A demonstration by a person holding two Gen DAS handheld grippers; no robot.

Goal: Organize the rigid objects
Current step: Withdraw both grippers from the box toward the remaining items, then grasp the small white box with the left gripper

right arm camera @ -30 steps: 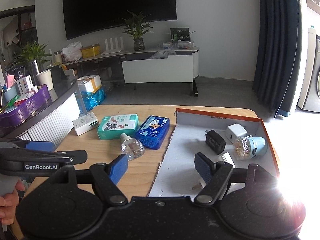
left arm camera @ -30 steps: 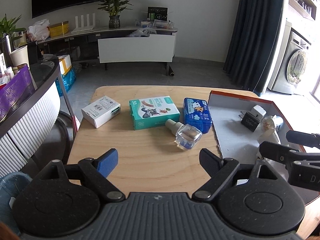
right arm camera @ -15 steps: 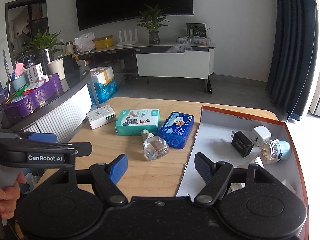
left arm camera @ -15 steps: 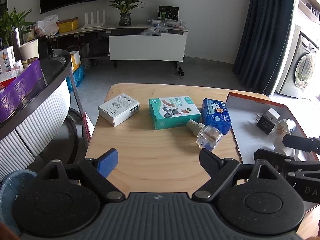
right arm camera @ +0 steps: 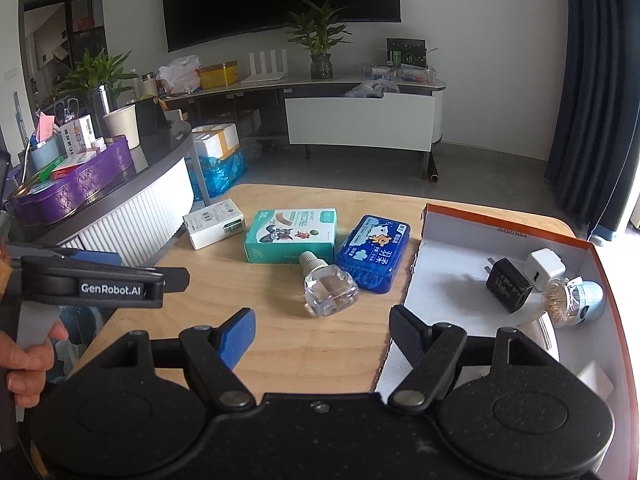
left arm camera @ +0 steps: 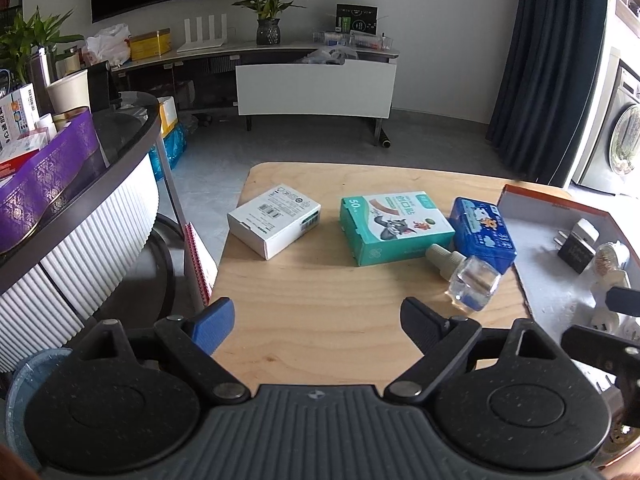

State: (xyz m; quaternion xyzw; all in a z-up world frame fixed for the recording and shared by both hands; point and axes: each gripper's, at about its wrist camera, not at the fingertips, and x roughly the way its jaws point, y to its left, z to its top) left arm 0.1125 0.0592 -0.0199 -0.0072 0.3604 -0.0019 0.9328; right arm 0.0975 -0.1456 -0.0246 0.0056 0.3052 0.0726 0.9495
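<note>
On the wooden table (left arm camera: 320, 312) lie a white box (left arm camera: 274, 220), a teal box (left arm camera: 394, 227), a blue case (left arm camera: 482, 232) and a clear bottle (left arm camera: 466, 278) on its side. My left gripper (left arm camera: 318, 320) hovers over the table's near edge, its jaws opening with nothing between them. My right gripper (right arm camera: 322, 332) is open and empty, short of the clear bottle (right arm camera: 328, 288) and the blue case (right arm camera: 374, 254). An orange-rimmed tray (right arm camera: 496, 224) at the right holds a black charger (right arm camera: 508, 284), a white charger (right arm camera: 544, 266) and a blue-capped item (right arm camera: 576, 300).
A curved white counter (left arm camera: 92, 240) with a purple tin (left arm camera: 44, 180) stands left of the table. A red-edged notebook (left arm camera: 200, 260) leans by the table's left side. In the right wrist view a hand (right arm camera: 24, 356) holds the left gripper's handle.
Both views have shifted so the table's objects sit further right in each frame. The left jaws stand slightly wider apart. Nothing on the table has moved.
</note>
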